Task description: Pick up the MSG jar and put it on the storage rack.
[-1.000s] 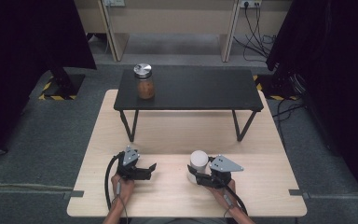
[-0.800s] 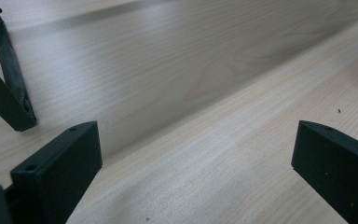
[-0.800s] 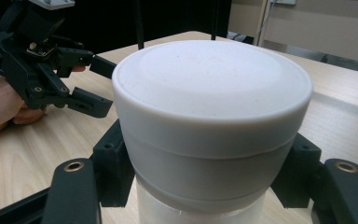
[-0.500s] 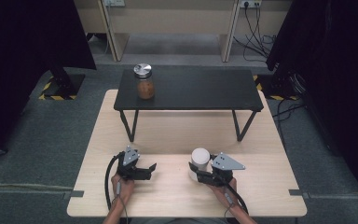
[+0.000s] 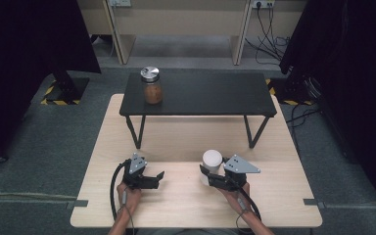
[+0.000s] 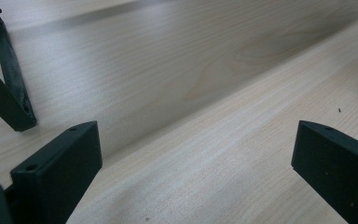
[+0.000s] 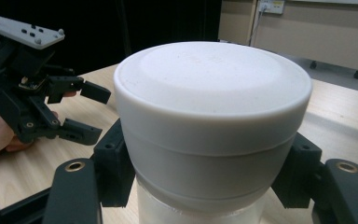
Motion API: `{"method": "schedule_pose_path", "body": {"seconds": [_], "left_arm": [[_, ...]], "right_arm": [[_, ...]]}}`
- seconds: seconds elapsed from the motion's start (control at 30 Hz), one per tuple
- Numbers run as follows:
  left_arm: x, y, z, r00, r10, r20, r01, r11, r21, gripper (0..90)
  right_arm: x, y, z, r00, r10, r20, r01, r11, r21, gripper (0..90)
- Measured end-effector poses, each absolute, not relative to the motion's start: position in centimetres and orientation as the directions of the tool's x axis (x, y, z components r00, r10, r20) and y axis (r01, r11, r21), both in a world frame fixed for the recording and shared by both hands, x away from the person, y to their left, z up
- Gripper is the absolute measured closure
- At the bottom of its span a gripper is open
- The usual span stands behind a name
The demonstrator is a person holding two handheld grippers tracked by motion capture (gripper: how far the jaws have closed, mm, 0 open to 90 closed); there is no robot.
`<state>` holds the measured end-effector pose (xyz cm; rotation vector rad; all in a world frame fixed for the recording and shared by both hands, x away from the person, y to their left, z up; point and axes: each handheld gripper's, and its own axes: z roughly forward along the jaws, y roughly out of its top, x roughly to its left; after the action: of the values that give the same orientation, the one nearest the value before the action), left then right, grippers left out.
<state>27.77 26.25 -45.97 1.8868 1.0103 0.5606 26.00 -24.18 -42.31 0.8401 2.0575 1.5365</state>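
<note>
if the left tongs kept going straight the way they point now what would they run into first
Probably the white-lidded jar held in the right tongs. The left tongs lie open, low over the wooden table, pointing across toward it, with bare wood between. Depth is unclear, so they might pass just in front.

A black low table (image 5: 210,95) stands on the wooden table (image 5: 176,137). A brown-filled jar (image 5: 152,88) with a silver lid sits at its left end

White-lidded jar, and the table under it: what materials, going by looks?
Lid: looks like matte white plastic, with soft, even sheen and a moulded seam line round its skirt. Jar below it: translucent, frosted plastic or glass, can't tell which. Right gripper is clamped on it just under the lid. Table: pale wood or wood-look laminate, satin, with visible grain streaks.
</note>
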Motion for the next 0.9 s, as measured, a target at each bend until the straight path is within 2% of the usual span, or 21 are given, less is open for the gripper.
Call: {"method": "schedule_pose_path", "body": {"seconds": [0.27,0.9], "left_arm": [[27.8,26.2,-46.0,0.565,0.825,-0.019,0.419,-0.267,0.868,0.9],[27.8,26.2,-46.0,0.565,0.825,-0.018,0.419,-0.268,0.868,0.9]], "right_arm": [[26.4,-24.0,-41.0,-0.723,0.691,0.019,0.210,0.193,0.959,35.2],[27.0,-23.8,-35.1,-0.725,0.689,0.022,0.183,0.162,0.970,35.3]]}}
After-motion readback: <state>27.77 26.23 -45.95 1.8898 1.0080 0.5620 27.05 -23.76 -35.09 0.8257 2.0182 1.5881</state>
